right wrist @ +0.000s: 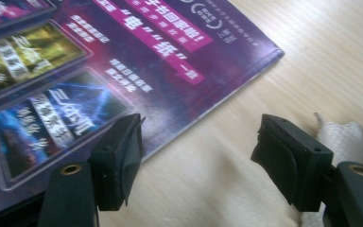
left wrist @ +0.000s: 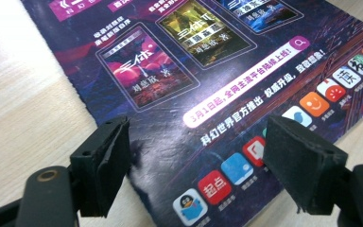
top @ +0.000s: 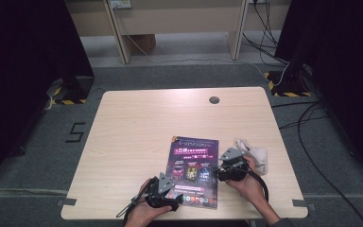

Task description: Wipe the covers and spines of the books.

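A purple magazine lies flat on the wooden table, its cover printed with book pictures and a row of app icons. My left gripper is at its near left corner. In the left gripper view the jaws stand open over the magazine's bottom edge, with nothing pinched. My right gripper is at the magazine's right side. In the right gripper view its jaws are open, straddling the magazine's edge and bare wood.
A crumpled white cloth lies just right of the right hand, also beside the right jaw. A cable hole sits near the table's far edge. Cables run over the floor at the right.
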`<action>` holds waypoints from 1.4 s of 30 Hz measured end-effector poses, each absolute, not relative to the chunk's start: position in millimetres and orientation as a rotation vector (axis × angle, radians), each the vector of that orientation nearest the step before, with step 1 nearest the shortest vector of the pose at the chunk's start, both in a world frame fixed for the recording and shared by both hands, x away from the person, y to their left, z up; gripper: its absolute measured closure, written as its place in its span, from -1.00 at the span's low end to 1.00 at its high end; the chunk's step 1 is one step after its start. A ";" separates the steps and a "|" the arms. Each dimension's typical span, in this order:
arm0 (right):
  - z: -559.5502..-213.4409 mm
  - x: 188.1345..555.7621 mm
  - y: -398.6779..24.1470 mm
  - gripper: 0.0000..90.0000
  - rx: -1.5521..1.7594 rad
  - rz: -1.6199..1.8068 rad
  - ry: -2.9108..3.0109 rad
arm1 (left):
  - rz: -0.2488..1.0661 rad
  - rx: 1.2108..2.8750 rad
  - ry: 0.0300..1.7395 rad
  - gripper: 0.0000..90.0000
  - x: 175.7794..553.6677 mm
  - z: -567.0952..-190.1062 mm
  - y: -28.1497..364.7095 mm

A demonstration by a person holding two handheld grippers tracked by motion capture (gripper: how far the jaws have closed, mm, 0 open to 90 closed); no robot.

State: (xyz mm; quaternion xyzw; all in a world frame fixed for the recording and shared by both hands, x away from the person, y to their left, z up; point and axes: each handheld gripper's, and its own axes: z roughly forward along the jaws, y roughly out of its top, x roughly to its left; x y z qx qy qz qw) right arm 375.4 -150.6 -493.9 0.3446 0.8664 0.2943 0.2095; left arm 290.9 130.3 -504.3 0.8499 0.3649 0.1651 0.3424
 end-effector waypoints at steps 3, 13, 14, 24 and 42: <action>-496.1 372.8 -149.4 -0.29 0.970 0.851 2.431 | 0.426 2.193 0.964 -0.50 293.0 -503.7 135.7; -499.7 368.5 -141.8 -0.30 0.997 1.004 2.493 | 0.391 2.180 1.008 -0.52 299.8 -506.7 147.7; -500.3 367.9 -140.9 -0.30 1.011 1.007 2.497 | 0.388 2.180 1.008 -0.51 299.7 -507.0 147.4; -504.2 371.0 -139.8 -0.31 1.028 1.015 2.516 | 0.313 2.143 1.032 -0.35 295.6 -509.1 141.5; -502.6 382.0 -144.5 -0.22 1.028 0.973 2.487 | 0.306 2.137 1.051 -0.44 291.4 -509.4 123.8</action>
